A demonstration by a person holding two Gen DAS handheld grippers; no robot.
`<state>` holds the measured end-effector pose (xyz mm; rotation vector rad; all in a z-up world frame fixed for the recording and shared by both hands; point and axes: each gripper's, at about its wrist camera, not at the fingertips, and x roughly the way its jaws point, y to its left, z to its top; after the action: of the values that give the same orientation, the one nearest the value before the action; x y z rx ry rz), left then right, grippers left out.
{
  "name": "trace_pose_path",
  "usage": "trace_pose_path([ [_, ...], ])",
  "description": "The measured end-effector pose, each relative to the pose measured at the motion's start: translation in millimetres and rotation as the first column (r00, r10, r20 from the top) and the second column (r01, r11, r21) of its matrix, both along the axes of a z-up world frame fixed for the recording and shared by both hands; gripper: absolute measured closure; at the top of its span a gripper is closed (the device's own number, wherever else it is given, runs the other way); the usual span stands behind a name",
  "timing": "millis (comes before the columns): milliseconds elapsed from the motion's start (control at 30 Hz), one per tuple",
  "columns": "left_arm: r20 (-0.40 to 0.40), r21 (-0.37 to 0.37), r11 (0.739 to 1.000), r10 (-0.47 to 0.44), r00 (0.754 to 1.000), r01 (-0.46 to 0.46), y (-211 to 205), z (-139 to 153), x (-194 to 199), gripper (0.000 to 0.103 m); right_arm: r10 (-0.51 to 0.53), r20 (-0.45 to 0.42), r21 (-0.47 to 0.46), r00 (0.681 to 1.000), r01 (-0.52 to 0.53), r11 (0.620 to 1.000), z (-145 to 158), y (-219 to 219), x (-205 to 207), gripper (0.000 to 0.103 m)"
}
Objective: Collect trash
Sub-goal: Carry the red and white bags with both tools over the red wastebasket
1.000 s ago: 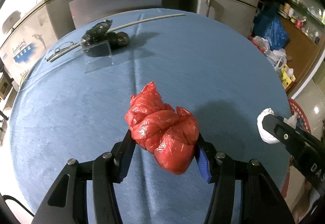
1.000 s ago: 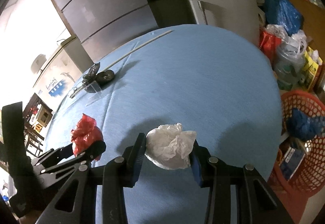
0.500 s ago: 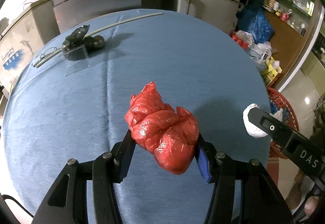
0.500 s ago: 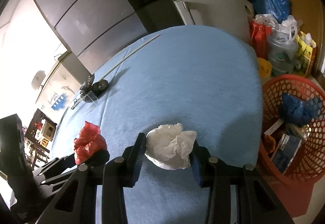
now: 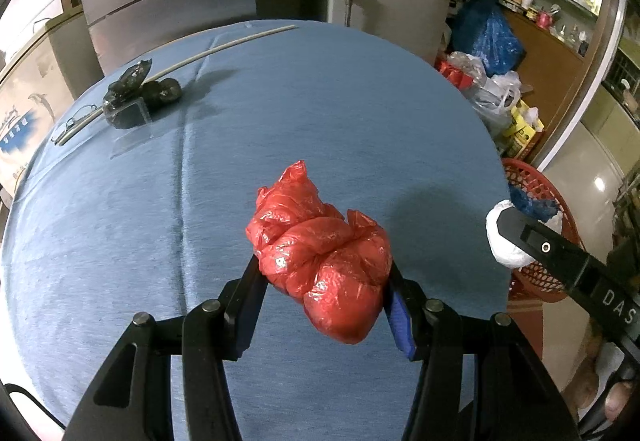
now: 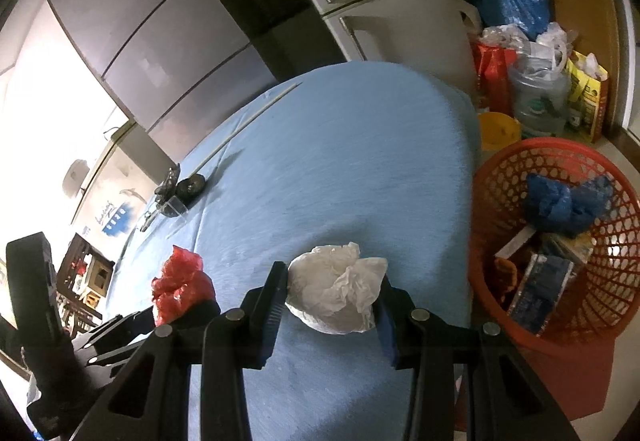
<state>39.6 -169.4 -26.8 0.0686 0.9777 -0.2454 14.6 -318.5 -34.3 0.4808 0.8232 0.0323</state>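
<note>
My left gripper (image 5: 320, 281) is shut on a crumpled red plastic bag (image 5: 320, 257), held above the blue tablecloth (image 5: 300, 121). My right gripper (image 6: 332, 297) is shut on a crumpled white plastic bag (image 6: 336, 297), near the table's right edge. In the right wrist view the red bag (image 6: 180, 285) and left gripper show at lower left. In the left wrist view the white bag (image 5: 504, 245) and a right finger show at the right. A red mesh basket (image 6: 496, 201) stands on the floor right of the table, holding a blue bag (image 6: 564, 201) and boxes.
A black crumpled bag (image 5: 132, 85), a clear stand, spectacles and a long white rod (image 5: 224, 45) lie at the table's far left. Grey cabinets and a fridge stand behind. Bags, a water bottle (image 6: 536, 97) and a yellow tub (image 6: 496, 129) crowd the floor beyond the basket.
Both grippers have moved to the right with their bags still held. The red basket has come further into both views and the far-left table items have slid left.
</note>
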Motion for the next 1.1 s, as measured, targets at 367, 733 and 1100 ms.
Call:
trace_pose_path([
  [367,0.024,-0.002,0.999,-0.040,0.999,0.040,-14,6,-6,0.046,-0.077,0.018,-0.006,0.997,0.077,0.997,8,-30,-22,0.060],
  [733,0.039,0.000,0.997,-0.081,0.996,0.081,-28,8,-8,0.046,-0.126,0.025,-0.013,0.992,0.126,0.992,12,-50,-36,0.060],
  [1100,0.048,0.001,0.992,-0.130,0.990,0.130,-44,11,-8,0.046,-0.193,0.010,-0.022,0.981,0.193,0.981,7,-78,-49,0.060],
])
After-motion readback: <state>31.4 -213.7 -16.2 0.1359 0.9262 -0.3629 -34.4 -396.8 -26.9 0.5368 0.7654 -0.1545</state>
